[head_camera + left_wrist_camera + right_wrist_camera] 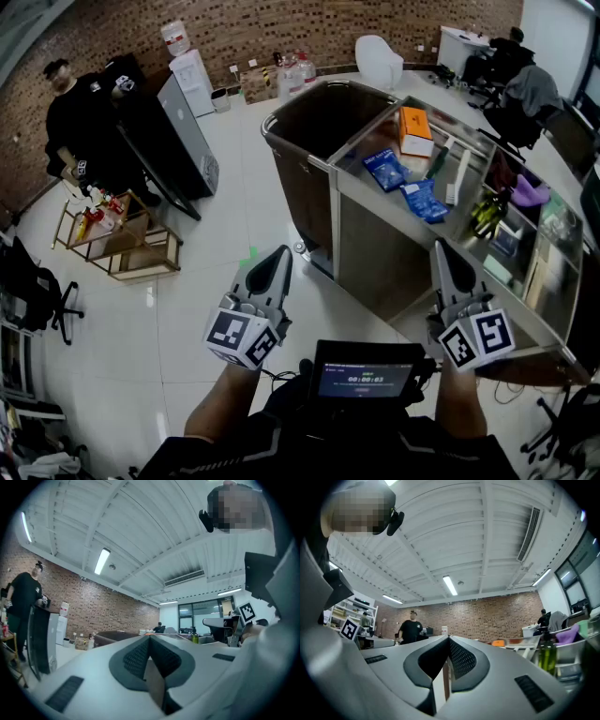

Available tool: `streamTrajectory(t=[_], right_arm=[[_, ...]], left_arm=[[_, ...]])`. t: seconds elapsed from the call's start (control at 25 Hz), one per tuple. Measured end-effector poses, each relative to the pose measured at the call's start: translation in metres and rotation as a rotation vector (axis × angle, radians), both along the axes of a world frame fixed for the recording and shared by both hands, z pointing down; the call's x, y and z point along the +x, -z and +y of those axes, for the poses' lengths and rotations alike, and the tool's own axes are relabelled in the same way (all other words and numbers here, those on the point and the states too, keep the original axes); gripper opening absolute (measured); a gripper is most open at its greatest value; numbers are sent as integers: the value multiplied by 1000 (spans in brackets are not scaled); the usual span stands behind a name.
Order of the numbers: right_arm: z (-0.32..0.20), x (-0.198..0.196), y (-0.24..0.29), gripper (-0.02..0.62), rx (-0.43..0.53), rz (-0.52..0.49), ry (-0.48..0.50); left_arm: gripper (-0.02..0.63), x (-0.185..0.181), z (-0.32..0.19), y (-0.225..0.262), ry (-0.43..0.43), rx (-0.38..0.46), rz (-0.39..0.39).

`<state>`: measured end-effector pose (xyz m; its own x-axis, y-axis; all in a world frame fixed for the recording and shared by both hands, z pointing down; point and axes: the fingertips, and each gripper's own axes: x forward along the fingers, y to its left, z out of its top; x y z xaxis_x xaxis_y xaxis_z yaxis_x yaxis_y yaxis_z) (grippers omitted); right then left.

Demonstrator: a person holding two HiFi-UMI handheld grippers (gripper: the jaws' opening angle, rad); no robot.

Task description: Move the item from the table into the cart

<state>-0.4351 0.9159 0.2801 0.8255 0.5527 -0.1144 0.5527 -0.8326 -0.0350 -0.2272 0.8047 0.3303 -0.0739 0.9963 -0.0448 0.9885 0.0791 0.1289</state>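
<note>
Head view: left gripper [274,269] and right gripper [448,264] hang low, short of the table [375,246]. Blue packs [385,170] and an orange box [415,130] lie on it, beside the cart [309,117].
Left gripper view: jaws together, empty.
Right gripper view: jaws together, empty.

Glossy tile floor [187,309]; metal table [375,253]; rough brick wall [281,28].

Looks like an open office / lab room: brick wall [281,28], white tile floor [187,309], water dispenser [195,82], office chairs [42,292], desk [461,42] at the back, long ceiling lamps [101,560], ppl working.
</note>
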Motion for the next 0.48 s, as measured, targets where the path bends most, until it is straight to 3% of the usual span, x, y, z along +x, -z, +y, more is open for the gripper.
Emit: streamTrajectory(t=[0.2,0.32,0.48], right_arm=[[-38,164,11,5,-19,10,114],[-60,269,11,5,-14,-15,225],[-89,383,12,5,-9,-26,405]], left_arm=[[0,150,-60,-1,99,10,-3],[0,238,-103,-7,213,17,-30],[0,317,-150,-6,356,16,-55]])
